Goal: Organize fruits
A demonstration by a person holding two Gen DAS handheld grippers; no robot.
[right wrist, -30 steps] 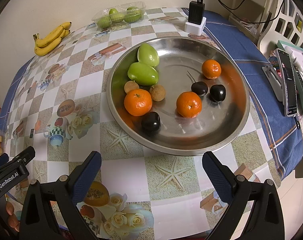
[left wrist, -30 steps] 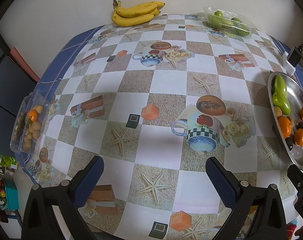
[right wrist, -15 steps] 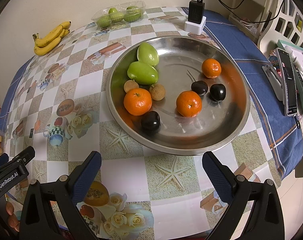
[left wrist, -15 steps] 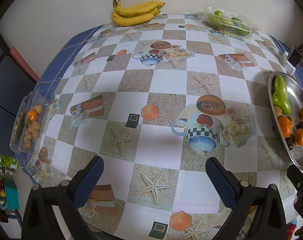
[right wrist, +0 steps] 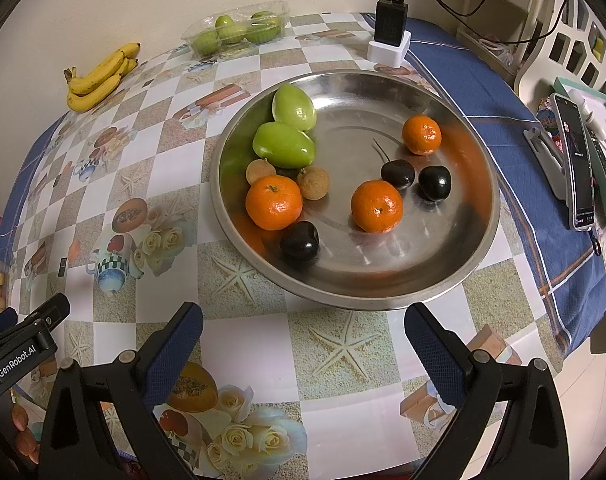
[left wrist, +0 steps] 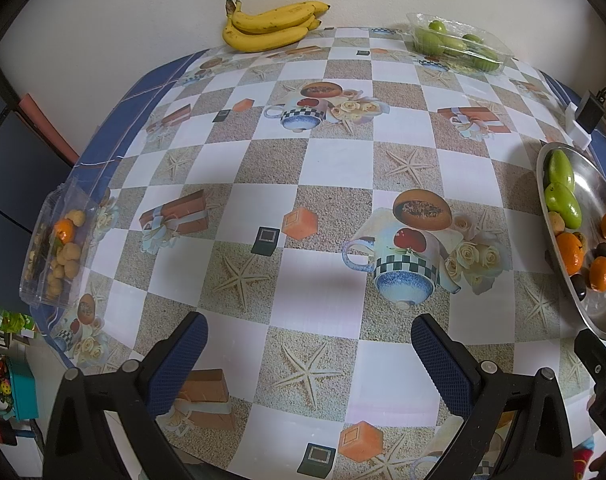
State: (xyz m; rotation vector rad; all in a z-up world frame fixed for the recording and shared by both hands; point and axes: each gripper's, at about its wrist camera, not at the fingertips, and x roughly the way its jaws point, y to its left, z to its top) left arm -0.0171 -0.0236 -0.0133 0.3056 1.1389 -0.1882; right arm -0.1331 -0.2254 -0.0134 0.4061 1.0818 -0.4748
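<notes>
A steel plate (right wrist: 383,292) holds two green fruits (right wrist: 284,145), three oranges (right wrist: 274,202), three dark cherries (right wrist: 300,242) and two small brown longans (right wrist: 313,182). It also shows at the right edge of the left wrist view (left wrist: 601,322). My right gripper (right wrist: 303,334) is open and empty, just in front of the plate. My left gripper (left wrist: 309,340) is open and empty above the patterned tablecloth. Bananas (left wrist: 269,26) lie at the far edge. A clear tray of green fruits (left wrist: 459,42) stands at the far right. A clear box of longans and an orange (left wrist: 57,250) sits at the left edge.
A black charger on a white base (right wrist: 389,34) with a cable stands behind the plate. A phone on a stand (right wrist: 577,160) and other items lie on the blue cloth at right. The wall runs along the table's far edge.
</notes>
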